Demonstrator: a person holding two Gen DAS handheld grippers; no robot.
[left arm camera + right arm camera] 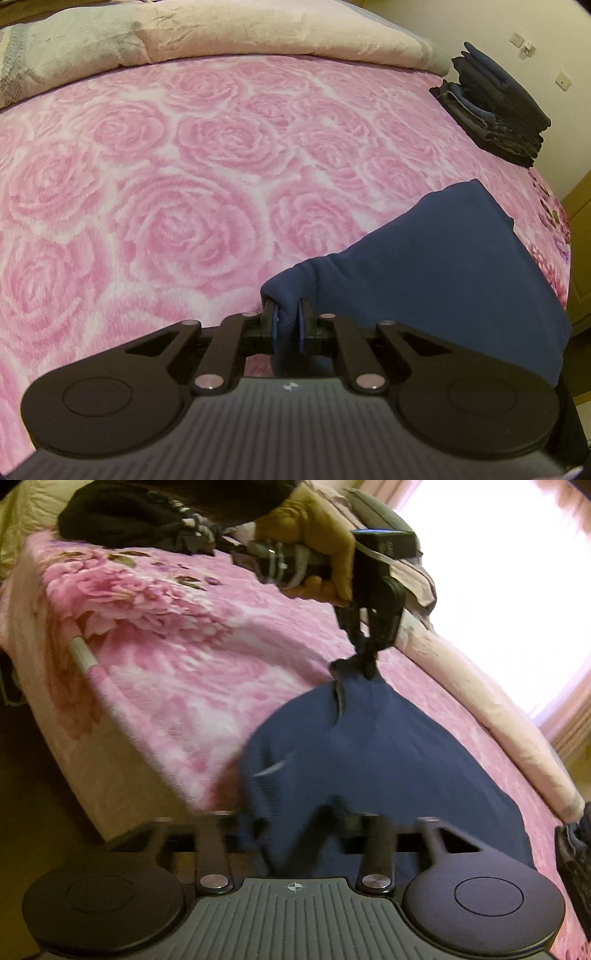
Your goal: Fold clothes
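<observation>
No readable writing is visible. The left gripper (pixel 287 314) is clamped on the navy garment (pixel 443 258). The right gripper (pixel 295 834) is blurred and cloth-covered; its state cannot be told. Folded dark clothes (pixel 495 110) lie on the pink rose blanket (pixel 184 184).

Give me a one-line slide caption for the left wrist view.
Left gripper shut on a bunched edge of the navy garment above the pink rose blanket, folded dark clothes stacked beyond.

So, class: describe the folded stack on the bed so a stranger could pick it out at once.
Start at the bed with the pink rose blanket. Follow it to the far right corner, near the pale quilt. There sits the stack of dark folded clothes: neatly layered, unlike the loose navy garment held up in the tongs.
</observation>
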